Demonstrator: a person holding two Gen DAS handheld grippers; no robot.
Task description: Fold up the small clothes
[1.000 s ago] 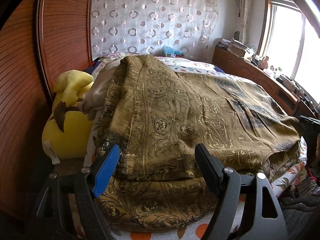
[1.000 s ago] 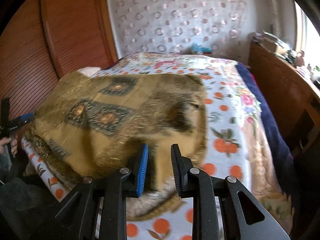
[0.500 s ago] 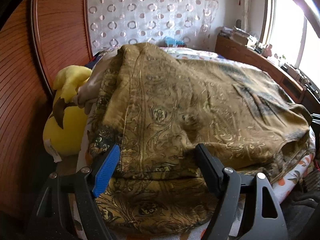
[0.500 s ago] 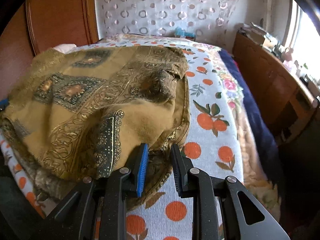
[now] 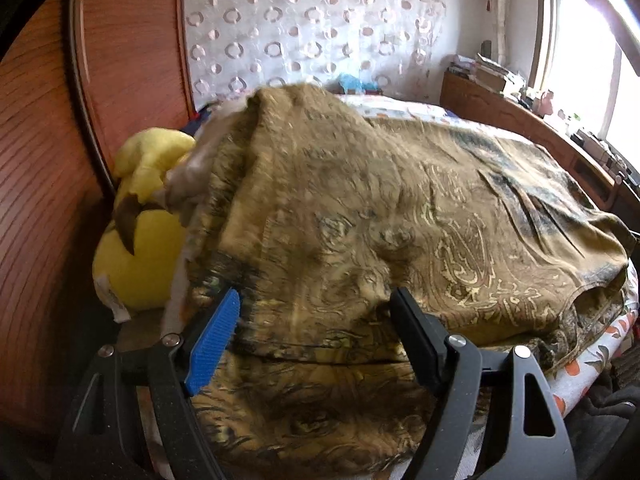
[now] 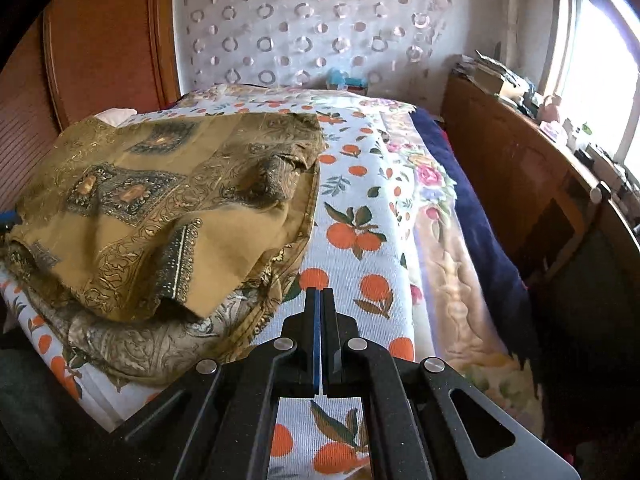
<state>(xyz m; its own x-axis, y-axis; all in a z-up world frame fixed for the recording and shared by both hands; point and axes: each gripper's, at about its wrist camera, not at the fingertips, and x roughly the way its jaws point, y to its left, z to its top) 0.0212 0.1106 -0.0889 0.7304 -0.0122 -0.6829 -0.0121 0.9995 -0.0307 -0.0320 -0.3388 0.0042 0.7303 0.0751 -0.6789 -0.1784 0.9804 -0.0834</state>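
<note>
Your right gripper [image 6: 320, 300] has pulled clear since a moment ago, jaws now closed on nothing, beside the olive-gold paisley-print garment [image 6: 160, 208] lying half-folded on the orange-print bed sheet [image 6: 360, 248]. Your left gripper [image 5: 316, 312] hovers with jaws wide open at the garment's near edge; I judge you're between folds, so next pinch that edge and carry it over.

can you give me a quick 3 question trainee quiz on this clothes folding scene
1. True or false: the right gripper is shut with no cloth between its fingers.
2. Multiple choice: what lies beside the brown paisley garment in the left wrist view? A) yellow plush toy B) red pillow C) laundry basket
3. Fill in: the bedsheet under the garment is printed with ______.

Key: 1 true; 2 A; 3 oranges
</note>
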